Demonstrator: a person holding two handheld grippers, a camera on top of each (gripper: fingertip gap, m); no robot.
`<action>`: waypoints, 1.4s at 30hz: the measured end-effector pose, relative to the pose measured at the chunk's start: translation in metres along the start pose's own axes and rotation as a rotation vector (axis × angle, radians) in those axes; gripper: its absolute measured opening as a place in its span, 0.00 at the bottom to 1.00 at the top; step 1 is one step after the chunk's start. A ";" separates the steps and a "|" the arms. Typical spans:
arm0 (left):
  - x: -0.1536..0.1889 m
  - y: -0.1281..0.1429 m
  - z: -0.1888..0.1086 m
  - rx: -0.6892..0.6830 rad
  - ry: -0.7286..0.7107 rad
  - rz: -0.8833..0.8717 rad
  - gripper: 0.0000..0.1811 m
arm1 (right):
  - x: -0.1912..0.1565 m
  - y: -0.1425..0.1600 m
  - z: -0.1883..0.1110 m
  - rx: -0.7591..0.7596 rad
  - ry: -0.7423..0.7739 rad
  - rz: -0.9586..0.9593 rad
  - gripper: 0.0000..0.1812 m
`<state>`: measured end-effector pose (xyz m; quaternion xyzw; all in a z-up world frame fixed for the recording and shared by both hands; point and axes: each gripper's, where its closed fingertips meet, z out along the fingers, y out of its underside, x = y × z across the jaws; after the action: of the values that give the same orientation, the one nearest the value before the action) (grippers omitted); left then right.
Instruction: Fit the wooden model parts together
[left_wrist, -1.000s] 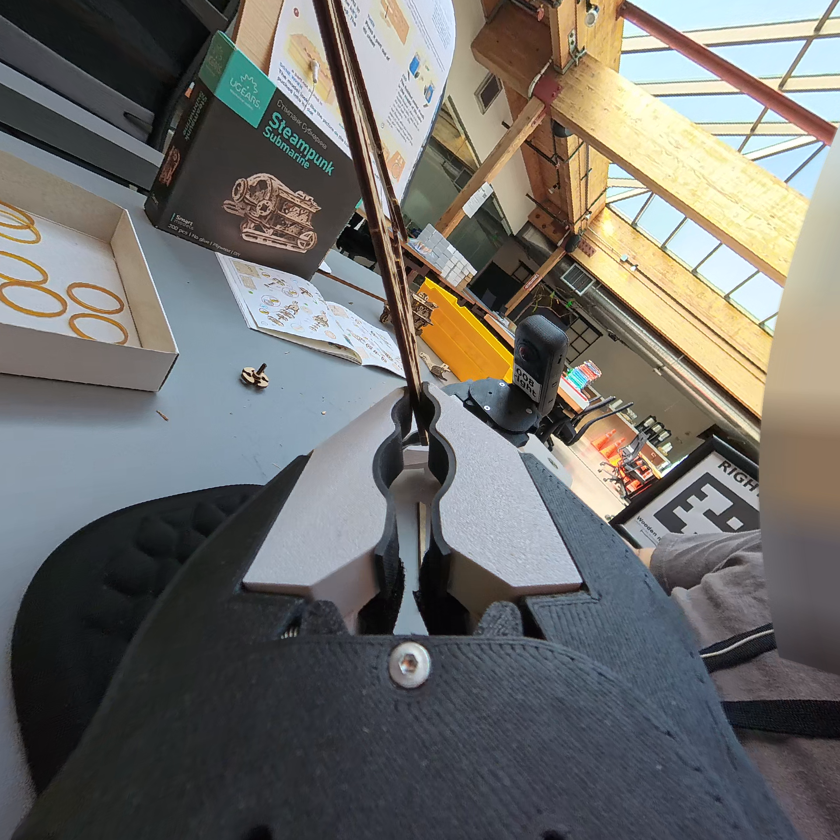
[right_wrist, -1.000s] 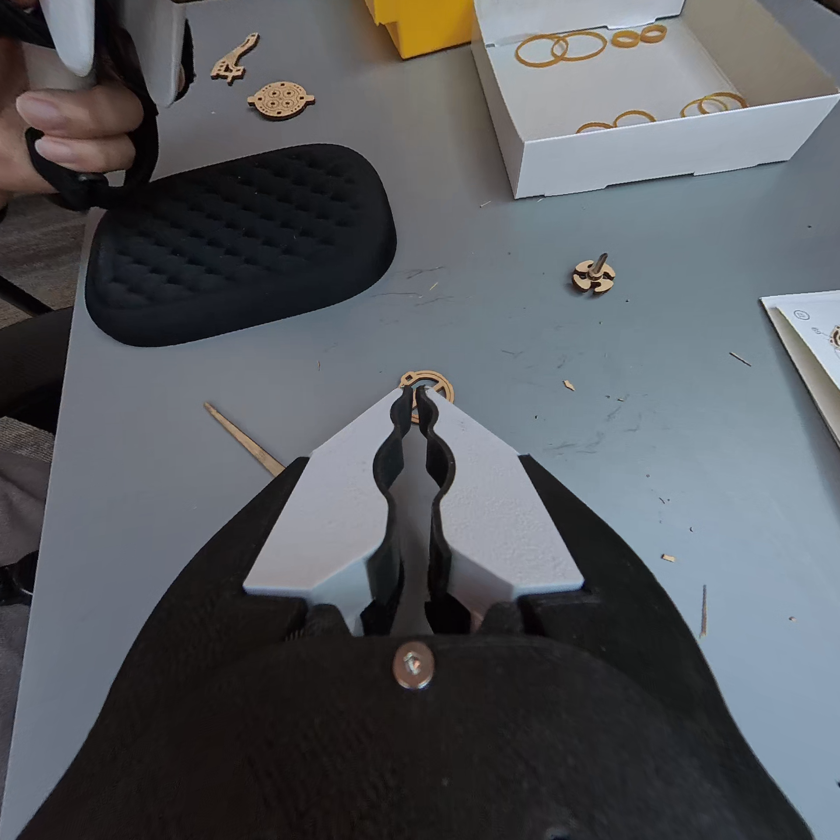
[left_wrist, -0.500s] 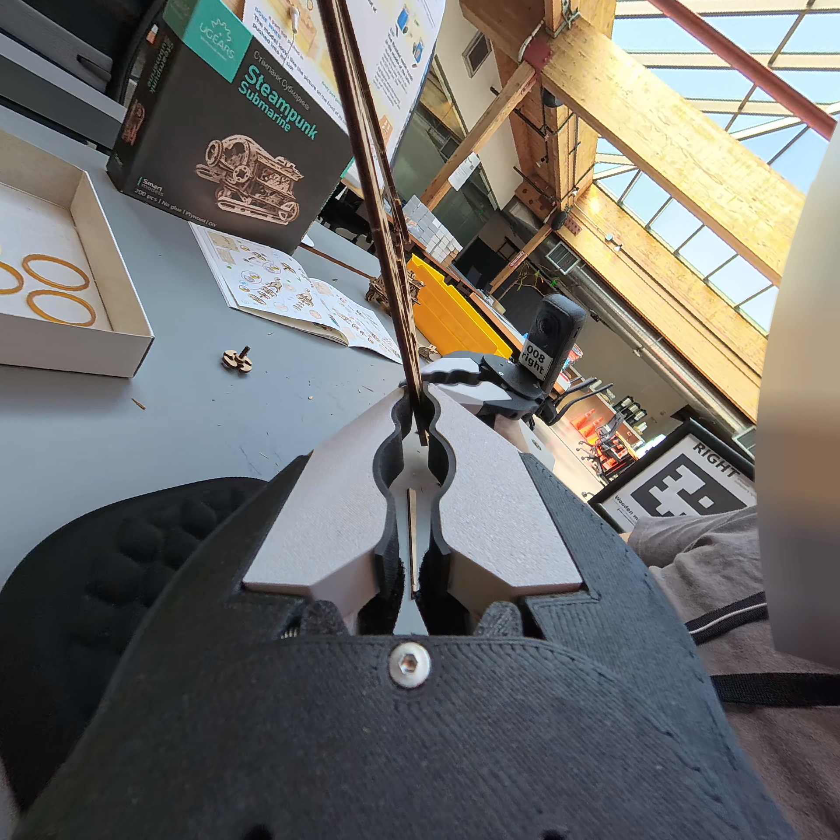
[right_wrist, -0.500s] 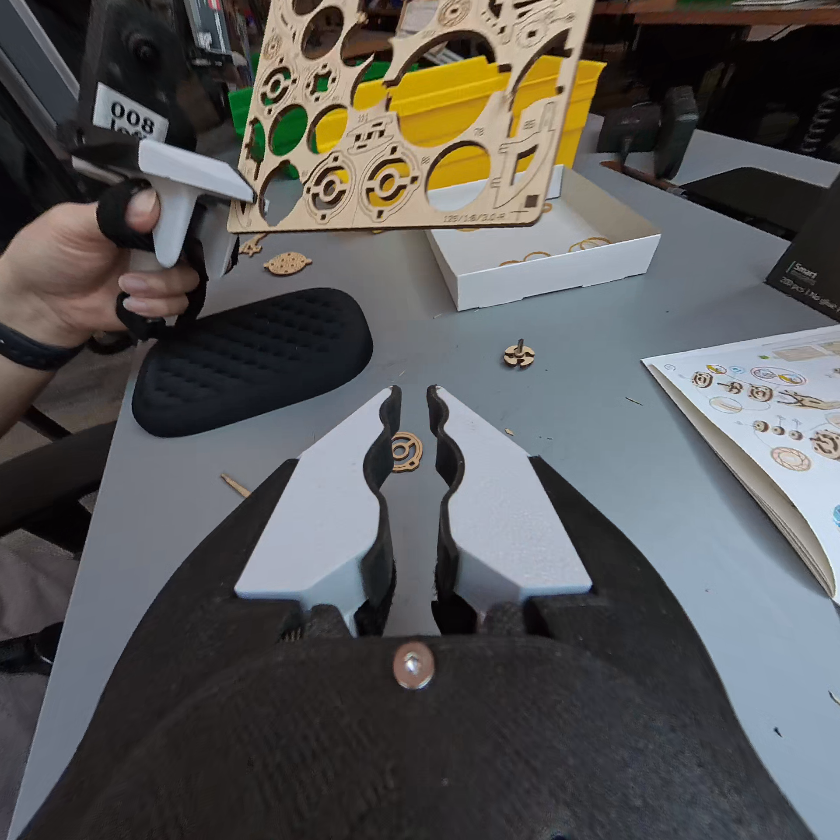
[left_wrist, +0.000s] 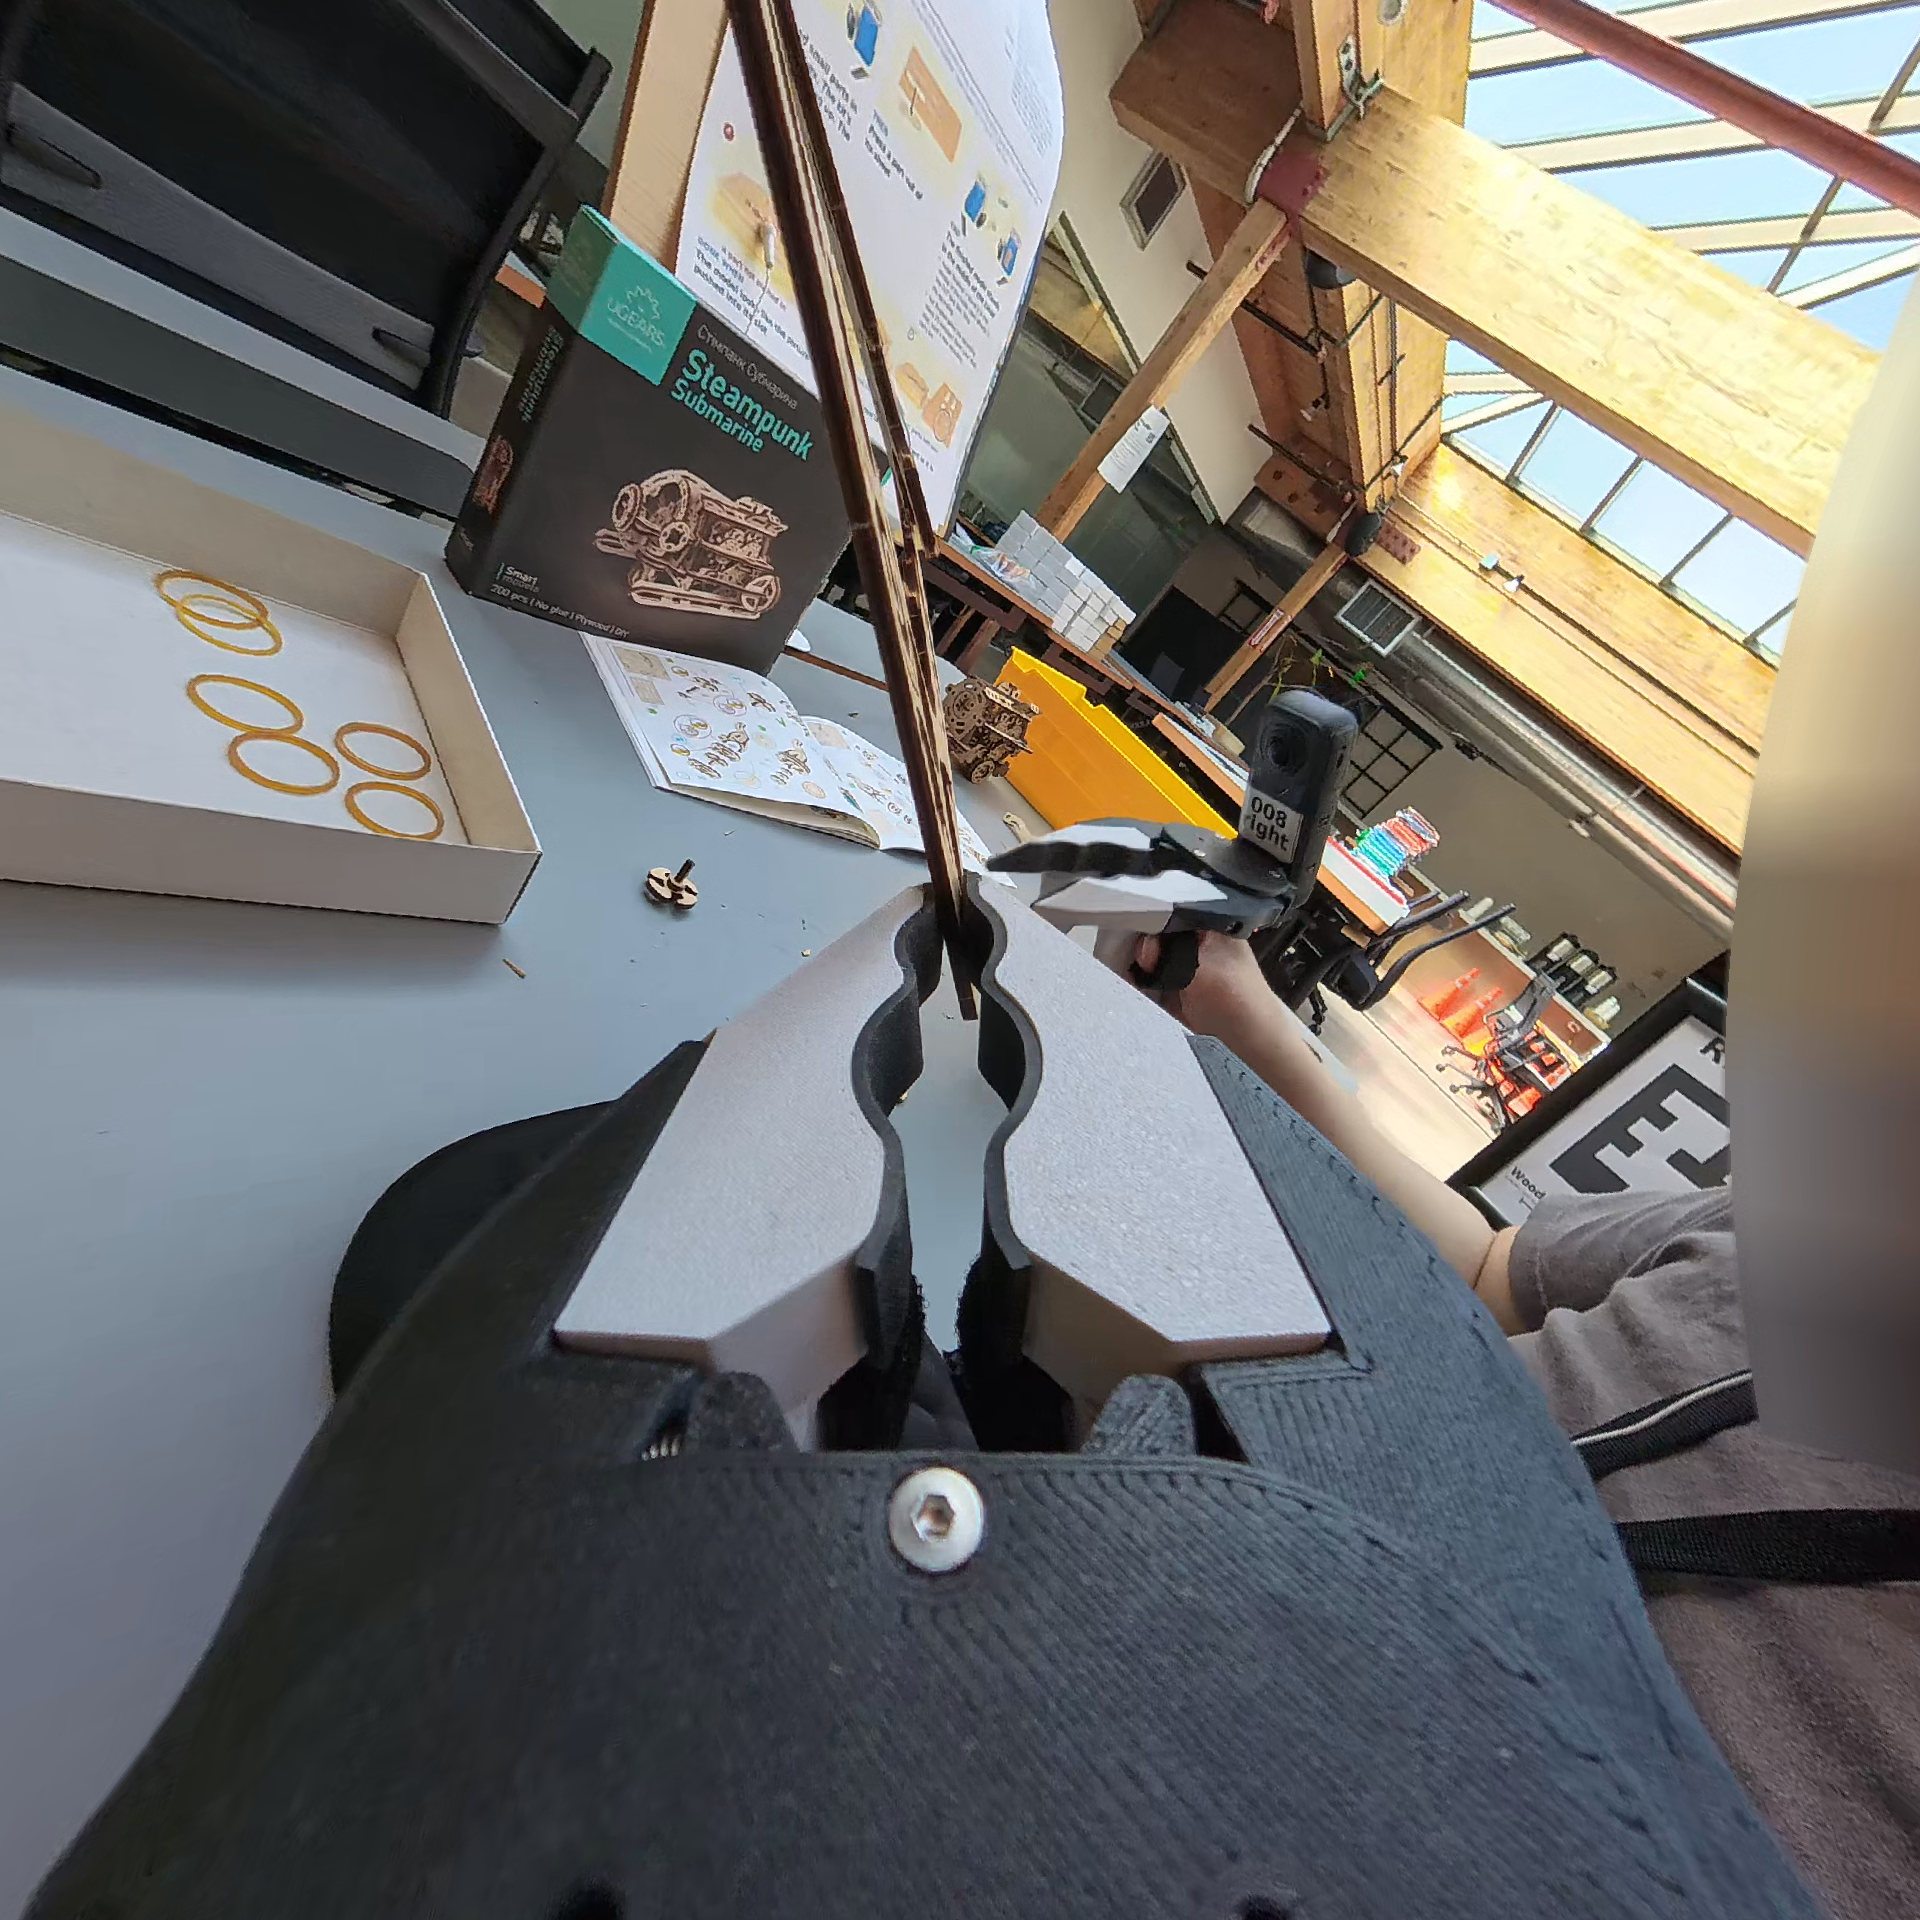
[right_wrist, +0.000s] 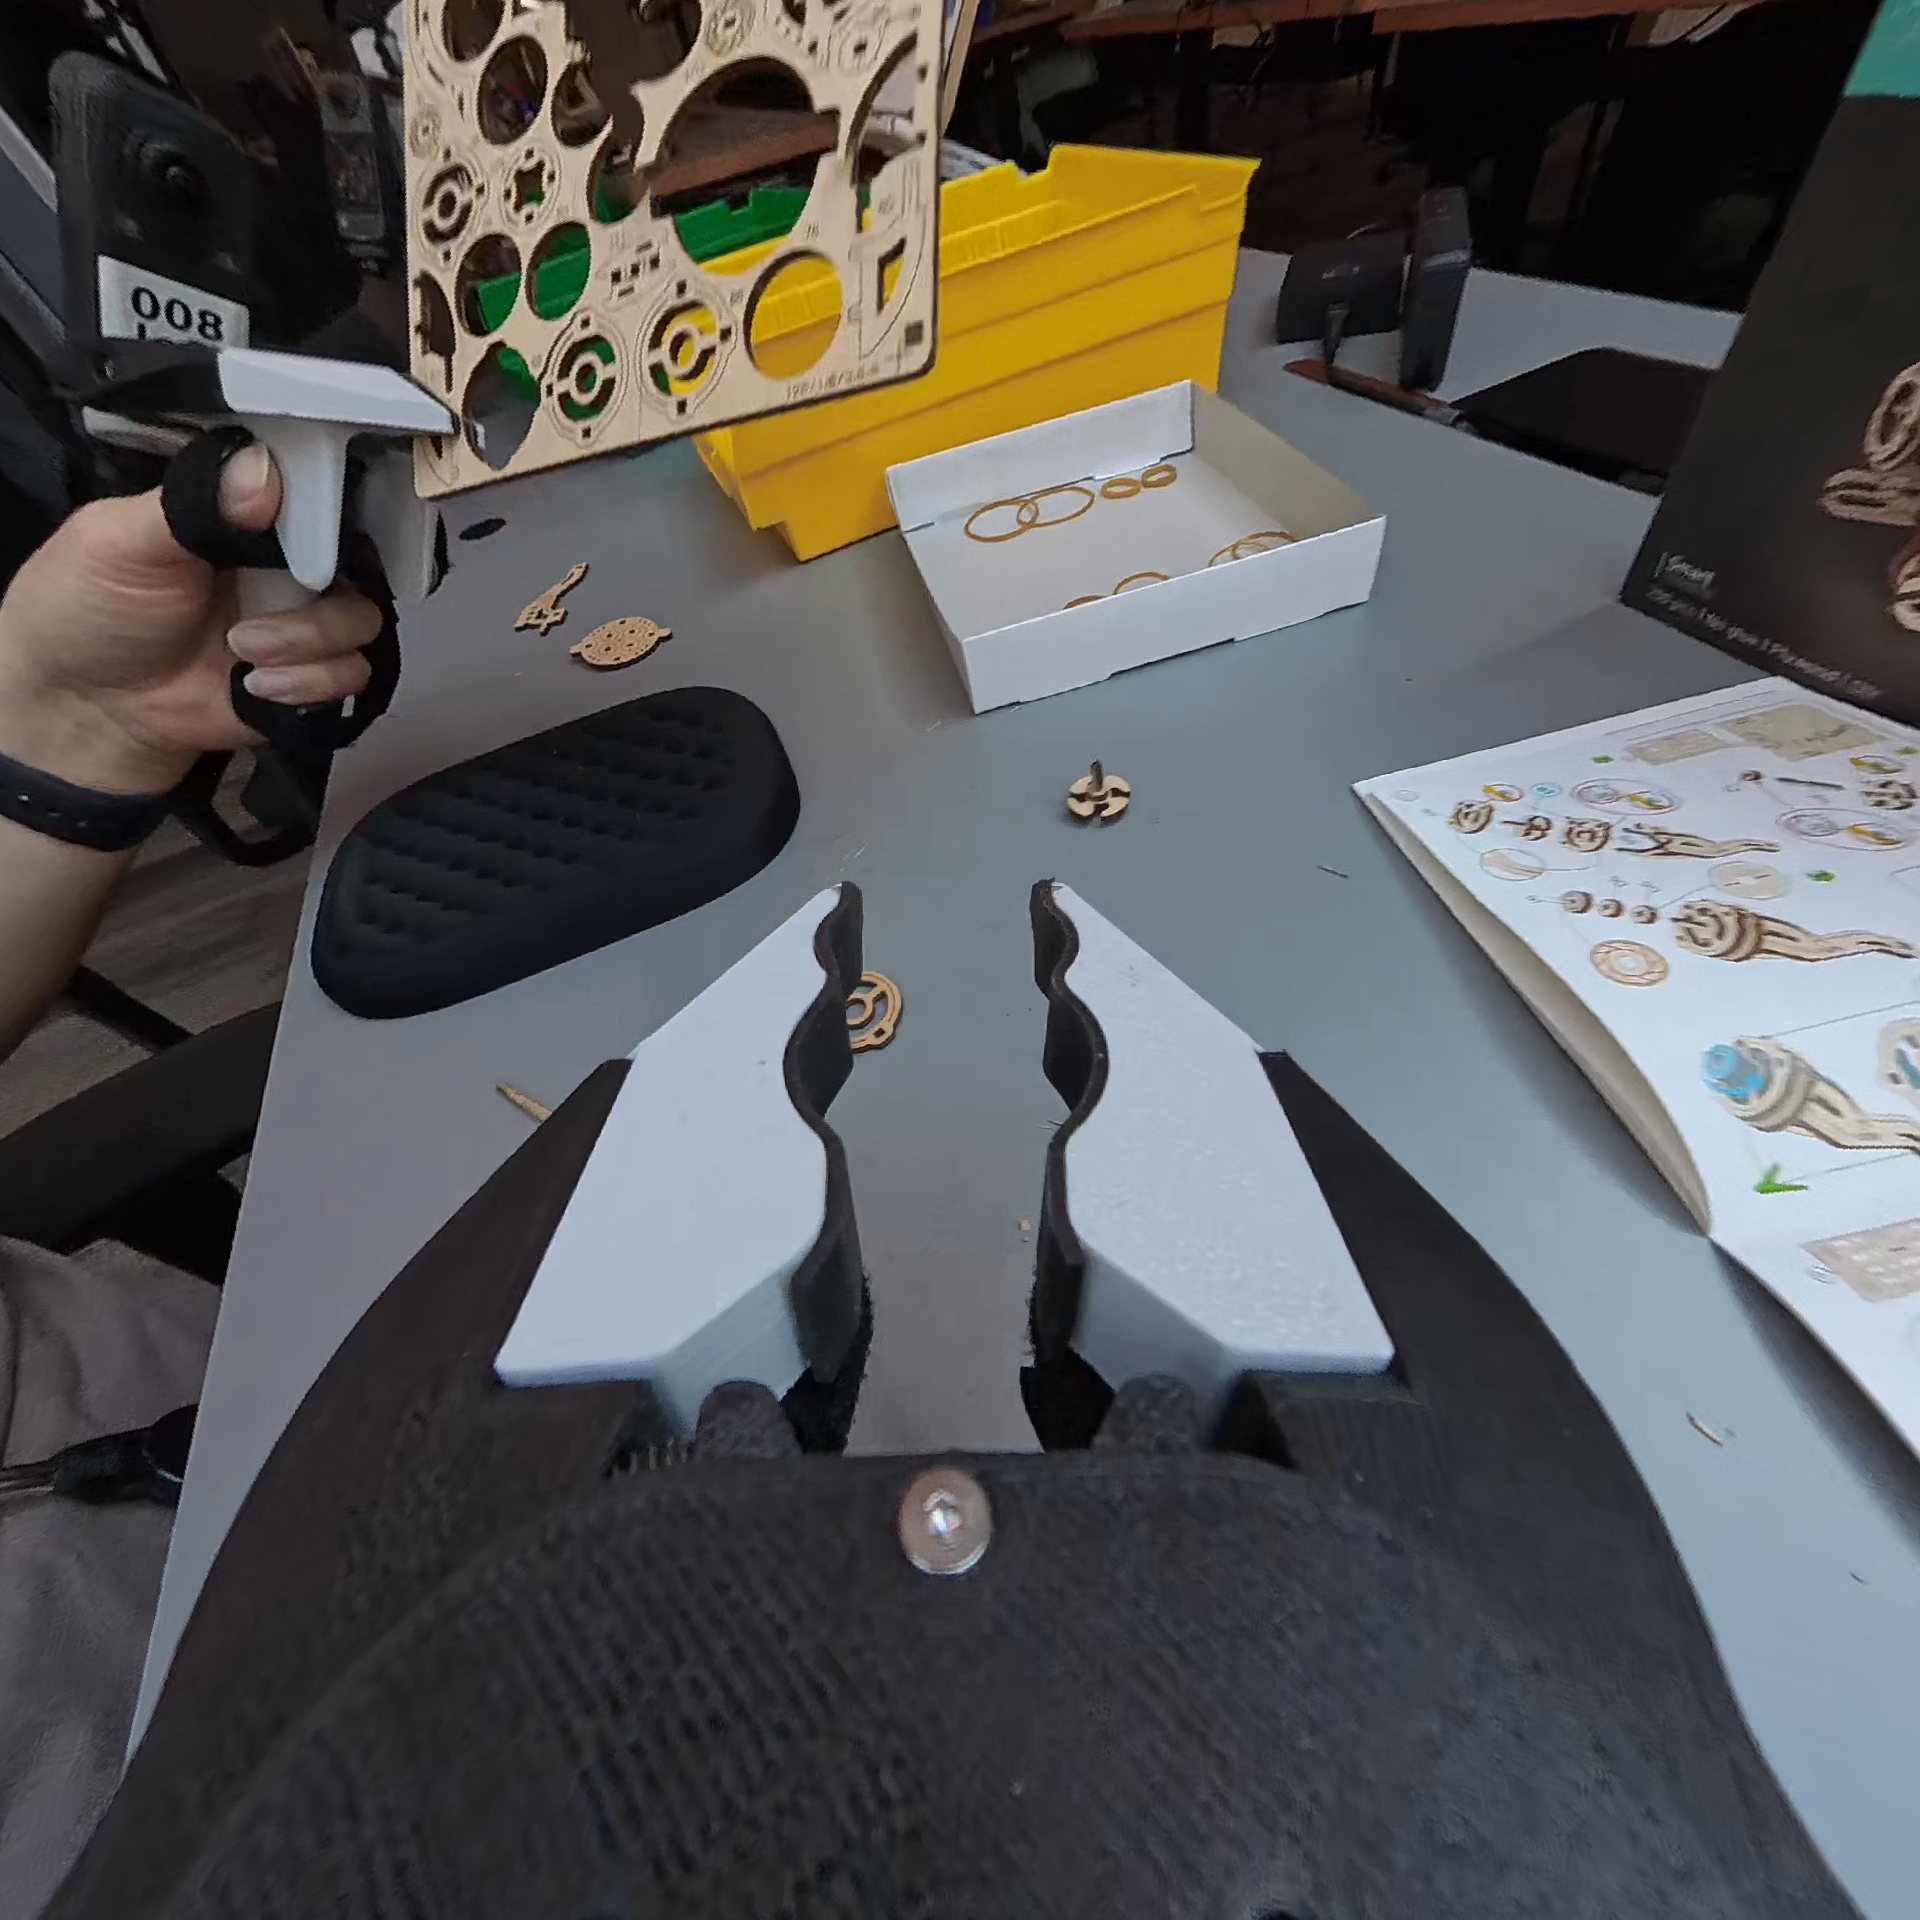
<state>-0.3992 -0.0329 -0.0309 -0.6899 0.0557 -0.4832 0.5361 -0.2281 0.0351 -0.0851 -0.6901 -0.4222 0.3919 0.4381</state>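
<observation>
My left gripper (left_wrist: 954, 914) is shut on the lower corner of a laser-cut wooden parts sheet (left_wrist: 852, 416), seen edge-on and held upright above the table. In the right wrist view the sheet (right_wrist: 665, 239) shows face-on with many cut-outs, and the left gripper (right_wrist: 442, 431) grips its lower left corner. My right gripper (right_wrist: 943, 899) is open and empty above the grey table (right_wrist: 1195, 987). A small round wooden part (right_wrist: 871, 1010) lies flat on the table beside its left finger. A small wooden gear with a pin (right_wrist: 1097, 798) stands farther ahead. The right gripper also shows in the left wrist view (left_wrist: 1013, 860).
A black dimpled pad (right_wrist: 561, 842) lies at the left. Behind are a white box of rubber bands (right_wrist: 1299, 582), a yellow bin (right_wrist: 1039, 312) and two loose wooden parts (right_wrist: 619, 640). An open instruction booklet (right_wrist: 1662, 935) and the dark model box (right_wrist: 1818, 416) are at the right. The grippers' ends are close to 20 cm from one another.
My right gripper has let go of the small round part, opened wide and lifted away from the table. My left gripper still holds the sheet and has shifted a little.
</observation>
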 end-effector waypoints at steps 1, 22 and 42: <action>0.000 0.000 0.000 0.004 0.004 -0.004 0.00 | -0.007 0.009 0.009 -0.036 -0.022 -0.005 0.20; 0.000 -0.002 0.003 0.002 0.027 -0.017 0.00 | -0.027 0.075 0.058 -0.386 -0.016 -0.189 0.24; 0.000 0.000 0.004 0.011 0.036 -0.035 0.00 | -0.034 0.077 0.057 -0.385 -0.036 -0.224 0.15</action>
<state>-0.3963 -0.0302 -0.0306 -0.6790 0.0505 -0.5052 0.5302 -0.2727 -0.0003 -0.1687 -0.7026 -0.5712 0.2653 0.3312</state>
